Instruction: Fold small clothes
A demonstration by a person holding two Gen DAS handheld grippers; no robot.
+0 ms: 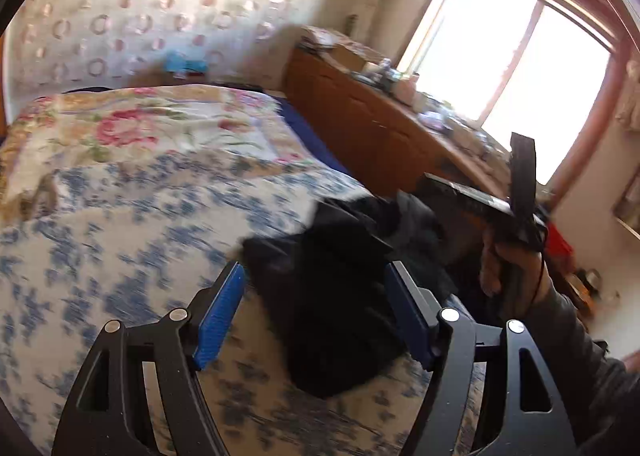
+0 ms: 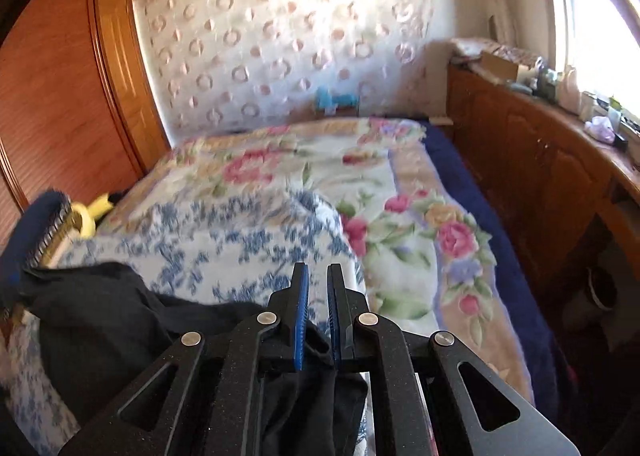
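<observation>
left gripper: jaws spread over black garment on bed | right gripper: jaws pinching black garment

Left gripper spread wide, right gripper nearly closed

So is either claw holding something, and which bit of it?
The right gripper pinches the black garment by a bunched bit near its pads' base. The left gripper is open, holding nothing.

Your left wrist camera is looking down close over the bed toward the window; your right one is facing the wallpapered wall, both sharing the bed.
</observation>
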